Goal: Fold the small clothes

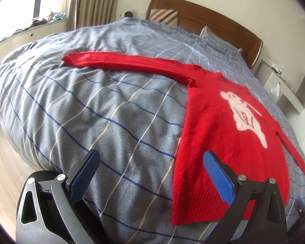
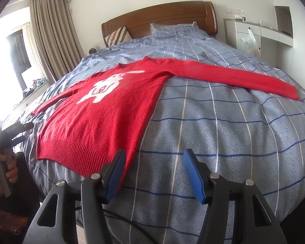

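Lighting: we record bright daylight from the overexposed window at left, blown to white in both views. Glare: it washes out the beige pleated curtain edge and pale drawer fronts. Shadows: soft, shallow, in folds of the grey-blue checked duvet. Distortion: we note strong fisheye bulging, dark vignette at corners. Focus: the red knitted sweater with white animal motif is sharp; edges slightly smeared.
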`<control>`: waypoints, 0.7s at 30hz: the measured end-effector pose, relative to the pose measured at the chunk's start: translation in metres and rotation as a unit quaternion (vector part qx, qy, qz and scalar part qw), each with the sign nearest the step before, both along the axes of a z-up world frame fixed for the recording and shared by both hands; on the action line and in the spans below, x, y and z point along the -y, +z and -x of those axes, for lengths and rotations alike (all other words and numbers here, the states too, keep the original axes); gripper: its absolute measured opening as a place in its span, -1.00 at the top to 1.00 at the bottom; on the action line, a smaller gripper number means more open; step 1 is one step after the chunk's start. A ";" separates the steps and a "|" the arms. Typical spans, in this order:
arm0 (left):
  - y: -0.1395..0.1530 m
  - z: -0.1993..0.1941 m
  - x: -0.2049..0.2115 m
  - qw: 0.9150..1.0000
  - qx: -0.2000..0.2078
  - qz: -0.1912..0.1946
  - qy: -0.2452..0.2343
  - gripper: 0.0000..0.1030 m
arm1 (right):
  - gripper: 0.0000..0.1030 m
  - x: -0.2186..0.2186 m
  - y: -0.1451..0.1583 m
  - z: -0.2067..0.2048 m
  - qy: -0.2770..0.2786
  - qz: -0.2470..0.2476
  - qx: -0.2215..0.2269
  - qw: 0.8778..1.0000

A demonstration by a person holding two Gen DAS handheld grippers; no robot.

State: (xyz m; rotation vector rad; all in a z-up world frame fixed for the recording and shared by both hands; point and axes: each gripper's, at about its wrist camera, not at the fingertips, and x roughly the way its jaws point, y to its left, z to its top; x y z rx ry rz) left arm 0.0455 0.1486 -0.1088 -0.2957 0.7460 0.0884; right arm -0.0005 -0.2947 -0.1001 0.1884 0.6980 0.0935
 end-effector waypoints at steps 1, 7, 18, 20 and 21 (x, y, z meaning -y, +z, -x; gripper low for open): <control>0.000 0.000 0.000 1.000 0.000 0.000 0.000 -0.97 | -0.14 0.000 0.000 0.000 0.000 0.000 0.000 1.000; 0.001 0.001 0.000 1.000 0.001 -0.001 0.001 -0.97 | -0.14 0.001 0.001 0.000 -0.001 0.000 0.002 1.000; 0.001 0.001 -0.001 1.000 0.000 -0.001 0.003 -0.98 | -0.14 0.001 0.001 0.000 0.000 -0.002 -0.001 1.000; 0.002 0.001 -0.002 1.000 0.000 -0.001 0.004 -0.97 | -0.14 0.001 0.001 0.000 0.000 -0.001 -0.001 1.000; 0.002 0.001 -0.003 1.000 0.001 -0.001 0.005 -0.97 | -0.14 0.001 0.000 0.000 0.000 -0.001 -0.001 1.000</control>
